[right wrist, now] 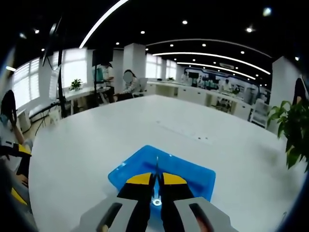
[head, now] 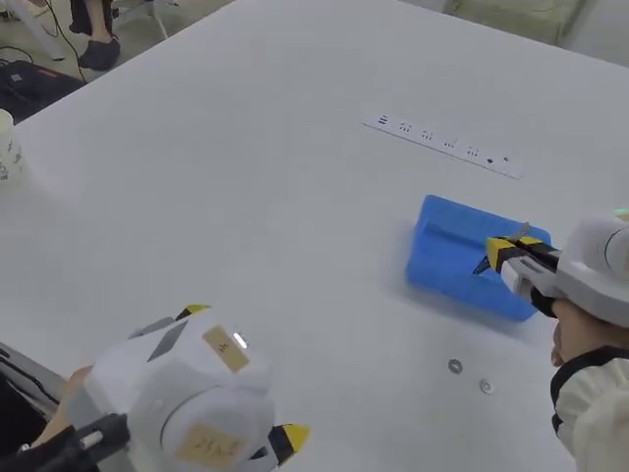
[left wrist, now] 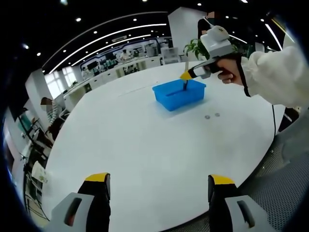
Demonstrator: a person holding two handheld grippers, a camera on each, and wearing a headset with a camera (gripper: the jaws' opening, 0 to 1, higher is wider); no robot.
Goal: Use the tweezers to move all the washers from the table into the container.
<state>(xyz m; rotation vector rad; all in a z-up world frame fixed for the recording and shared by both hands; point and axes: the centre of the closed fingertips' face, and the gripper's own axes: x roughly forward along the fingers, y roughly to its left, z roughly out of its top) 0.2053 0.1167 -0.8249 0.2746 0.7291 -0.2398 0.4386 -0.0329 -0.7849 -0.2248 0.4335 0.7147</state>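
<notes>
— Where are the washers?
— Two washers [head: 454, 367] lie flat on the white table [head: 246, 197]. They sit near each other, on the person's side of the blue container [head: 457, 258] and apart from it.
— And the tweezers?
— The tweezers [right wrist: 157, 166] stick out from the right gripper [right wrist: 157, 179], whose jaws are pressed together on them. Their tips point down over the inside of the container. I cannot tell whether they carry a washer.
— Anything lying in the container?
— The right gripper hides much of its floor, so I cannot say.
— The other tool?
— The left gripper [left wrist: 159, 179] hangs over the table's near edge, well apart from the container. Its jaws are spread wide with nothing between them.
— What else is about?
— A white power strip [head: 442, 145] lies on the table beyond the container. A white cup [head: 6, 147] stands at the left edge of the head view. A hand [left wrist: 231, 73] in a white sleeve grips the right gripper.
</notes>
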